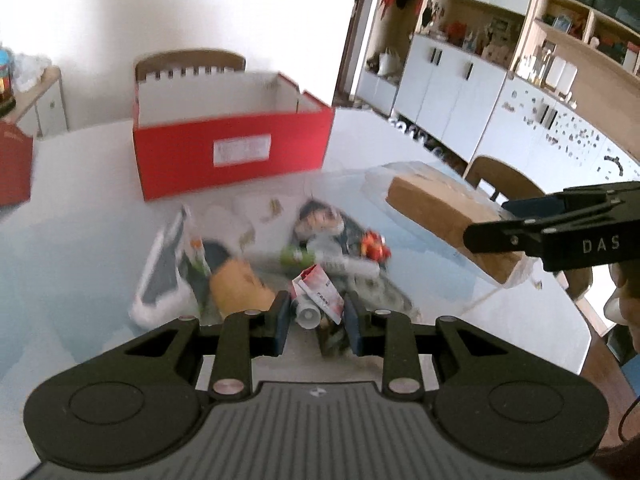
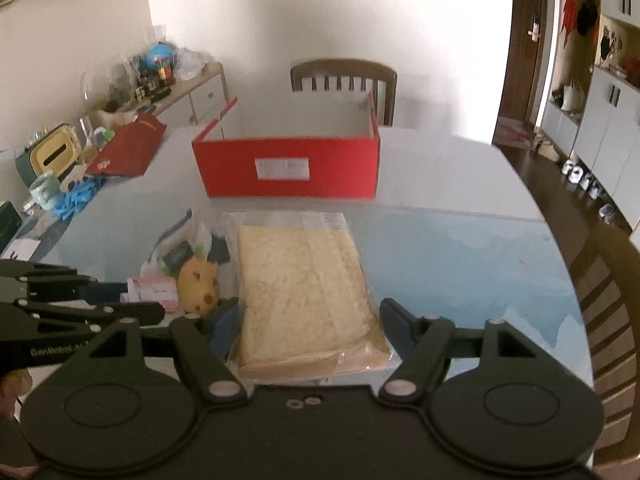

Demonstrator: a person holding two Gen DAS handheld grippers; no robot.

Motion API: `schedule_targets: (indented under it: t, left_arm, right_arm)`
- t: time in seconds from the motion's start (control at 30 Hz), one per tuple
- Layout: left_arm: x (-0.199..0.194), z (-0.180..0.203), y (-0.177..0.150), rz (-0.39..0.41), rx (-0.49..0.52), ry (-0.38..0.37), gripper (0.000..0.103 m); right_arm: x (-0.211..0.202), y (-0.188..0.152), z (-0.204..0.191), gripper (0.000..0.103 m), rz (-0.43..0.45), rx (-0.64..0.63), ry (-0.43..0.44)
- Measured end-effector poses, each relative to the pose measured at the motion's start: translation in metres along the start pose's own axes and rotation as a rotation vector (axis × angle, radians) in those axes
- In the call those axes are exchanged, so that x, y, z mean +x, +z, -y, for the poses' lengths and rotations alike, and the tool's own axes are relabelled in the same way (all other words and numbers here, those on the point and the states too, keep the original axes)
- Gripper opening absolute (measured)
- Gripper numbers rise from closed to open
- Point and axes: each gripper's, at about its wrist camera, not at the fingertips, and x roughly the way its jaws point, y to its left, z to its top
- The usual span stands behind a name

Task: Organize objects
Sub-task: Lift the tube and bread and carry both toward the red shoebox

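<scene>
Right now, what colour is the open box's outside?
Red, with a white label on its front; the box shows best in the right wrist view.

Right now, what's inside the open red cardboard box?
The red cardboard box shows only bare white inner walls; nothing rises above its rim. Its front wall covers the floor in both views, so flat items at the bottom cannot be ruled out.

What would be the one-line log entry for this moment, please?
left claw: shut on red-white tube | right claw: shut on bagged tan slab | red box: open, beyond
</scene>
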Motion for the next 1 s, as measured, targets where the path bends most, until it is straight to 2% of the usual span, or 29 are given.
schedule_targets:
  t: [0.43, 0.53, 0.8, 1.0]
  left_arm:
    - [-0.020, -0.031, 0.091, 0.112, 0.051, 0.010, 0.028]
    - [-0.017, -0.039, 0.110, 0.114, 0.058, 0.017, 0.028]
    - [0.000, -0.061, 0.155, 0.112, 0.086, 0.055, 0.028]
    - [0.029, -0.086, 0.193, 0.089, 0.110, 0.088, 0.028]
  right_arm:
    - [-0.003, 0.070, 0.007, 0.074, 0.069, -0.005, 0.008]
    - [0.002, 0.085, 0.011, 0.074, 0.062, 0.034, 0.026]
    - [0.024, 0.125, 0.007, 0.074, 0.084, -0.012, -0.021]
    - [0.060, 0.155, 0.000, 0.074, 0.084, -0.042, -0.063]
